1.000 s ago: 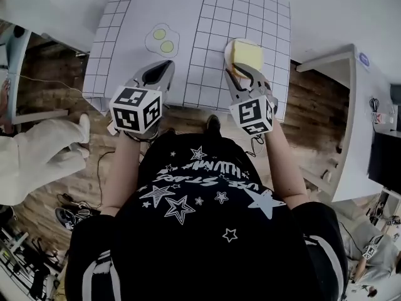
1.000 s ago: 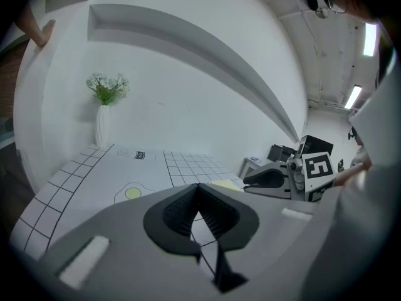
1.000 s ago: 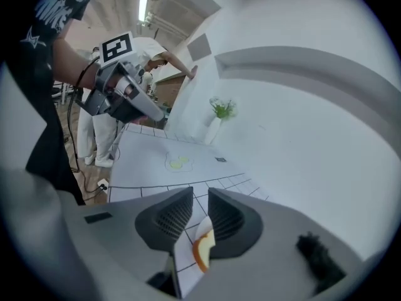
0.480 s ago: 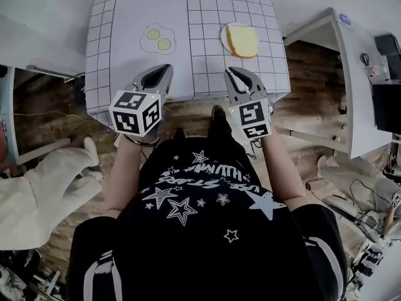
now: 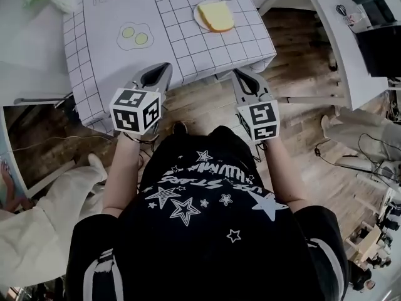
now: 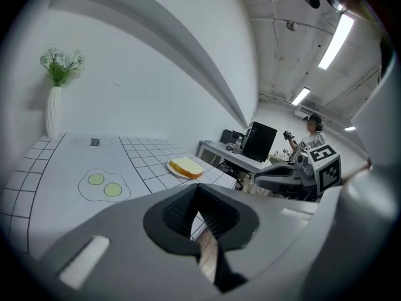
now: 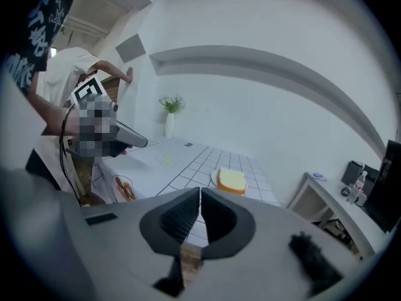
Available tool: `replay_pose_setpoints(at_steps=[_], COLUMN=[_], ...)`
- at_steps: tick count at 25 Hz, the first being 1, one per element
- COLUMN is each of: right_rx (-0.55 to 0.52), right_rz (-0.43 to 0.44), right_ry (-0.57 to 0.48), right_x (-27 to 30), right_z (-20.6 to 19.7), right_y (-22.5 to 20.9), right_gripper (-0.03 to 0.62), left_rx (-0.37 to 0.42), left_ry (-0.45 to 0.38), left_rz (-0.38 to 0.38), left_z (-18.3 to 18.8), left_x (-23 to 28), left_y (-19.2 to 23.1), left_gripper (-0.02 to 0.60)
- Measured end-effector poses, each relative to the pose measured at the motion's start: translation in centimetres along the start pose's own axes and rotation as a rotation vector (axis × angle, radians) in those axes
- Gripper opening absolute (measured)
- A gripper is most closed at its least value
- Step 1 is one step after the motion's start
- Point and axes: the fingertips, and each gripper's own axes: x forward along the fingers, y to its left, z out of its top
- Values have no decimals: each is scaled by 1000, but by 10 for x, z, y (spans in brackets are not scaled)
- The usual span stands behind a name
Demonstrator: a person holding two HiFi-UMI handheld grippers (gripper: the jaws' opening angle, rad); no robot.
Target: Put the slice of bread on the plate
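A yellow slice of bread (image 5: pixel 215 15) lies on a small white plate (image 5: pixel 199 19) near the far right of the grid-patterned table (image 5: pixel 182 49). The bread (image 6: pixel 187 166) shows in the left gripper view, and the bread (image 7: pixel 232 180) in the right gripper view too. Both grippers are held off the table's near edge, over the wooden floor. My left gripper (image 5: pixel 164 68) is shut and empty, its tips (image 6: pixel 197 190) meeting. My right gripper (image 5: pixel 240 74) is closing, its tips (image 7: pixel 200 192) together with nothing between them, well short of the bread.
A fried-egg print (image 5: pixel 135 36) marks the cloth left of the plate. A vase of flowers (image 6: pixel 55 102) stands at the table's far left corner. A side desk with a monitor (image 5: pixel 379 39) is at the right. A person in white (image 5: pixel 37 231) is at the lower left.
Both grippers have drawn back from the table to over the floor. The right gripper, open at the bread on the plate a second ago, has left it there and closed.
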Motion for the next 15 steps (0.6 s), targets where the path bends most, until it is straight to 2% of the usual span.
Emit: replay_pose_setpoints(at_steps=[7,15], right_rx=[28,78], right_rz=[-29,-59], right_ry=[-54,-87], right_x=[-42,-110], right_z=[3,-30], right_y=[-10,-12], right_gripper=[18,18], left_rx=[7,59], left_ry=[-18,10], left_rz=[-9,-27], left_z=[-2,-23], left_x=[0,-8], left_y=[-40,-111], left_gripper=[9,9])
